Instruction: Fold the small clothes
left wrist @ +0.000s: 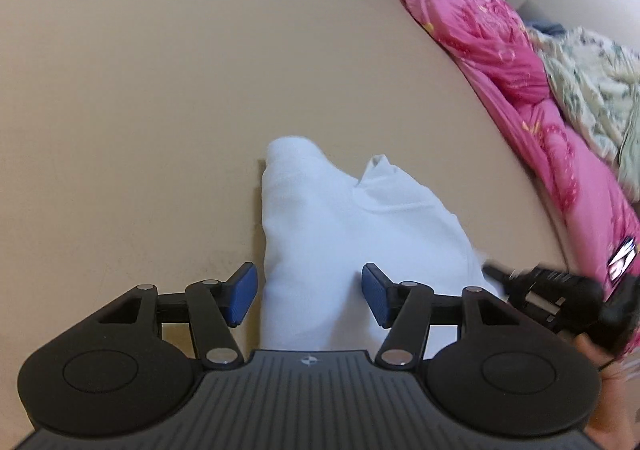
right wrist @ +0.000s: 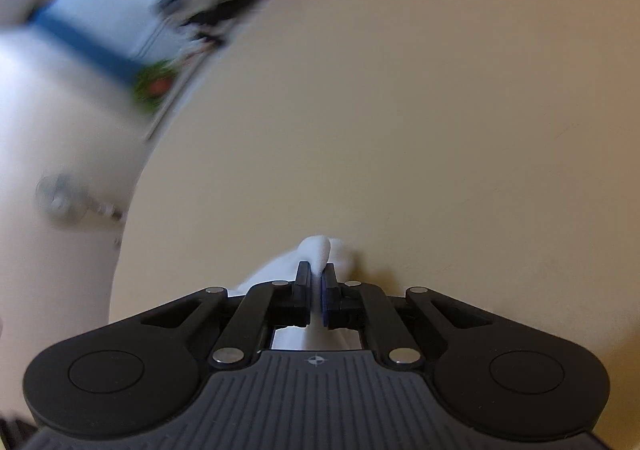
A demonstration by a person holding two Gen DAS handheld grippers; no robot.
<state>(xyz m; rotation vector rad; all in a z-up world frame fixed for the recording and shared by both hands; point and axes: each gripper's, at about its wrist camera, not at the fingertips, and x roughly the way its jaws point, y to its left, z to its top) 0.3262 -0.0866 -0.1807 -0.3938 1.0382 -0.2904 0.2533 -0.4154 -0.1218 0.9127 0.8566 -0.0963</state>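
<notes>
A small white garment (left wrist: 340, 234) lies bunched on the beige table (left wrist: 160, 90). My left gripper (left wrist: 308, 292) hangs over its near end with the blue pads (left wrist: 242, 292) spread apart; cloth lies between them, untouched by either pad. In the right wrist view my right gripper (right wrist: 318, 282) is shut on a fold of the white garment (right wrist: 318, 250), which bulges out past the fingertips. The other gripper's black body (left wrist: 560, 298) shows at the right edge of the left wrist view, by the garment's right corner, with a hand under it.
A pink quilted cover (left wrist: 500, 62) and a pale floral cloth (left wrist: 592, 90) are heaped along the table's right side. In the right wrist view the table edge (right wrist: 132, 210) curves on the left, with white floor and blurred clutter beyond it.
</notes>
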